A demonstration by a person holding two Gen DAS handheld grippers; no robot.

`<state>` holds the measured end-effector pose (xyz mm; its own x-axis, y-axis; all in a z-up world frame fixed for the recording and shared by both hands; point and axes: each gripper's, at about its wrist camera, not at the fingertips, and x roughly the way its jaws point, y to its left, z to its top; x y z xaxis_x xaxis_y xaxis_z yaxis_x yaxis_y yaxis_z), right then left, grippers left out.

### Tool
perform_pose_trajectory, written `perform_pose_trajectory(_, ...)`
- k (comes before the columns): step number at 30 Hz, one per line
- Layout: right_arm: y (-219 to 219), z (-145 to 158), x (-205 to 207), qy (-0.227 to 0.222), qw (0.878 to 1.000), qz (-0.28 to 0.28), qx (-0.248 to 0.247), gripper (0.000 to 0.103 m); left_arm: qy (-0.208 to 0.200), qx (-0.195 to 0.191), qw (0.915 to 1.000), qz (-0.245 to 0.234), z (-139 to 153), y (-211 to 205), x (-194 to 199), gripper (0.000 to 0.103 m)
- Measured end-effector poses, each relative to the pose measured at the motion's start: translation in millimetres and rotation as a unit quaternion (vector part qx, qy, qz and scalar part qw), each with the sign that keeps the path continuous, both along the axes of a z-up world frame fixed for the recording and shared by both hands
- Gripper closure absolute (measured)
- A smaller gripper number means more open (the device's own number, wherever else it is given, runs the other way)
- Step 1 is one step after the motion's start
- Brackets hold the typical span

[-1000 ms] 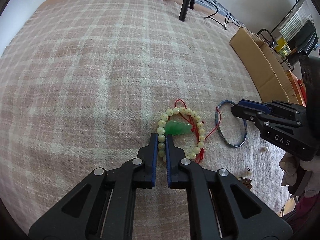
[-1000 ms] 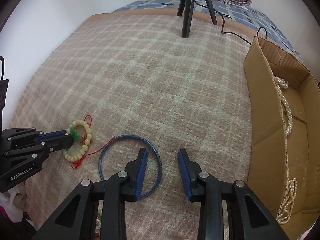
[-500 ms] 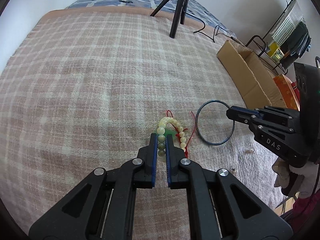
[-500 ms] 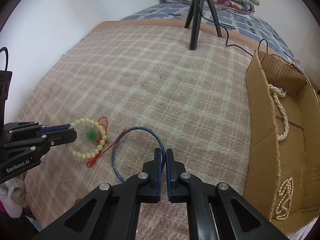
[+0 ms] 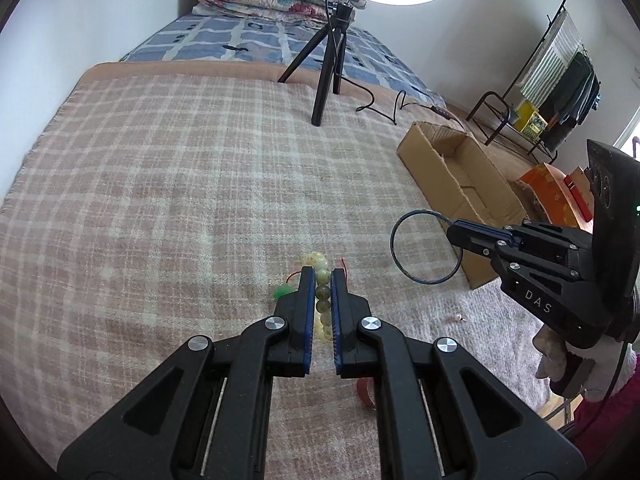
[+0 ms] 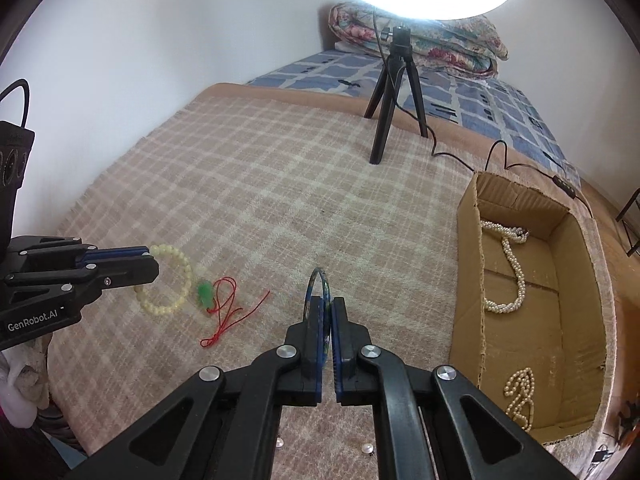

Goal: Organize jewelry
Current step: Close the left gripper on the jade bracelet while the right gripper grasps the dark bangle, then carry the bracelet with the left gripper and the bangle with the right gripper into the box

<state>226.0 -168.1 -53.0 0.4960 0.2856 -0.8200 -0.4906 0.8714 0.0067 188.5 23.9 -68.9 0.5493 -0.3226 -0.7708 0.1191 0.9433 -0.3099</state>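
My left gripper (image 5: 320,274) is shut on a pale bead bracelet (image 5: 322,278) with a green charm and red cord, held above the plaid blanket; it also shows in the right wrist view (image 6: 176,280), hanging from the left gripper (image 6: 150,254). My right gripper (image 6: 326,304) is shut on a thin blue bangle (image 6: 318,284), lifted upright; in the left wrist view the bangle (image 5: 400,264) hangs from the right gripper (image 5: 454,228). An open cardboard box (image 6: 476,280) at the right holds pearl necklaces (image 6: 510,268).
A black tripod (image 6: 392,100) with a ring light stands at the back of the blanket, its cable (image 6: 500,156) running behind the box. Small loose beads (image 6: 366,447) lie near the blanket's front edge. Folded quilts (image 6: 440,40) lie at the bed's head.
Both grippers rose from the blanket with their pieces. The bracelet and the bangle are lifted clear, and both views tilted up toward the ring light.
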Motion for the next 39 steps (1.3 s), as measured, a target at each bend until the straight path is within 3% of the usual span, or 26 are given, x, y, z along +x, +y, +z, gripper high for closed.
perform_pose_trajectory(9, -19, 40, -15, -0.046, 0.999, -0.012, 0.024, 0.102, -0.025, -0.013, 0.9996, 0.001, 24, 0, -4, 0.098)
perform_pose_trajectory(18, -67, 72, -23, -0.087, 0.994, -0.06, 0.036, 0.102, -0.041, -0.034, 0.9985, -0.016, 45, -20, -1, 0.098)
perform_pose_trajectory(27, -124, 84, -14, -0.107, 0.986, -0.117, 0.044, 0.102, -0.05, -0.056, 0.9959, -0.051, 63, -71, 9, 0.098)
perform_pose_trajectory(39, -174, 73, 24, -0.097, 0.98, -0.163, 0.055, 0.102, -0.048, -0.068, 0.9898, -0.116, 70, -166, 30, 0.098)
